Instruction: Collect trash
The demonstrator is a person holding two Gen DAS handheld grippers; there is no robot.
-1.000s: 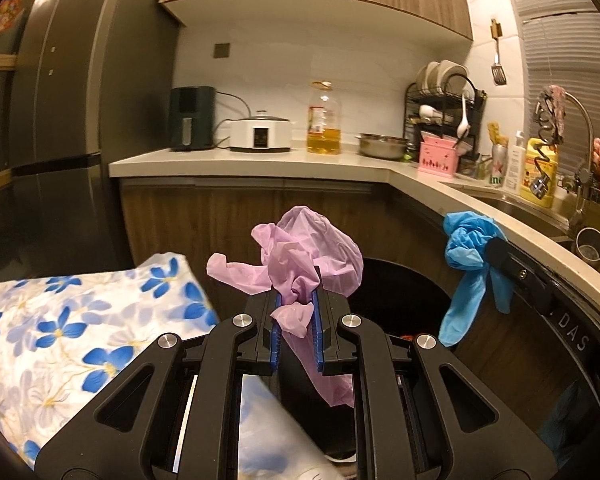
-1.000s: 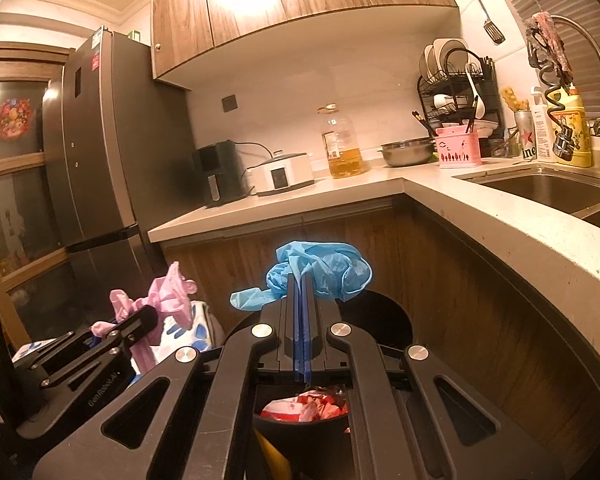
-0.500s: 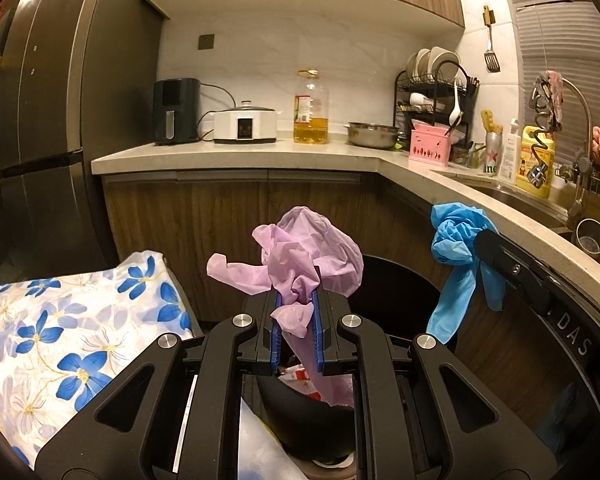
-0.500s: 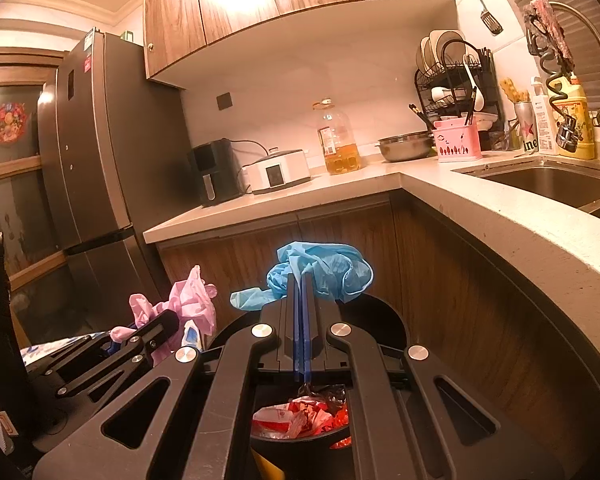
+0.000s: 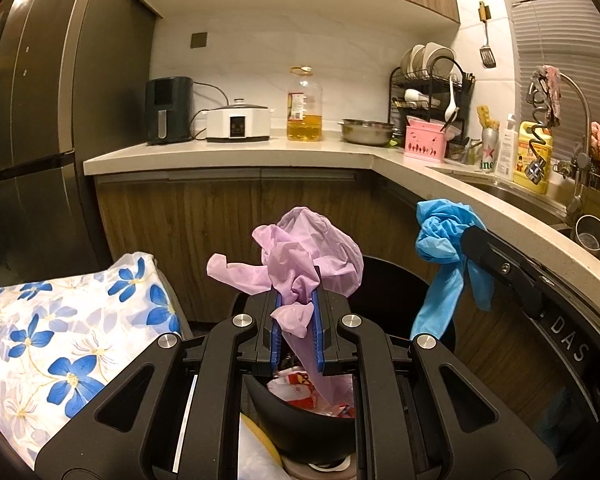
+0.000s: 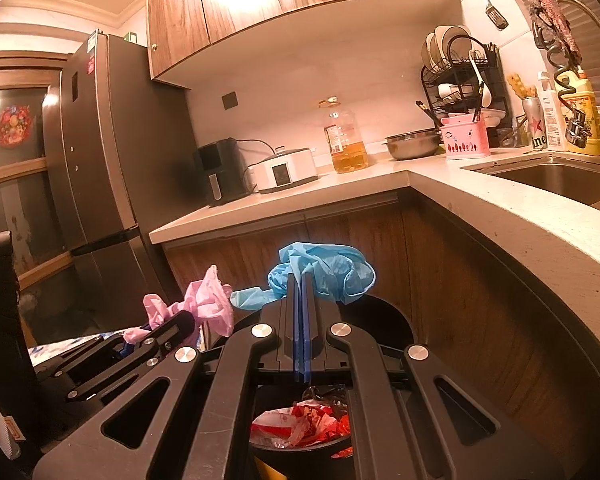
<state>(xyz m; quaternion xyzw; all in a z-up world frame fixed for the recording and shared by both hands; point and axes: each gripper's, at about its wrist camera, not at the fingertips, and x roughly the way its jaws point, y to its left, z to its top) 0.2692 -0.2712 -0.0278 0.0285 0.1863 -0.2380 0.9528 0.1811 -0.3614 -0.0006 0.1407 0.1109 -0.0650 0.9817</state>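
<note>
Pink glove (image 5: 300, 264), blue glove (image 6: 324, 268) — two.

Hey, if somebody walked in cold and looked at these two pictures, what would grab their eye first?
Two crumpled disposable gloves stand out: a pink glove pinched in the left gripper and a blue glove clamped in the right gripper. Both hang above a black trash bin on the floor by the wooden cabinets, already holding red and white wrappers. At the left is a blue-flowered cloth.
</note>
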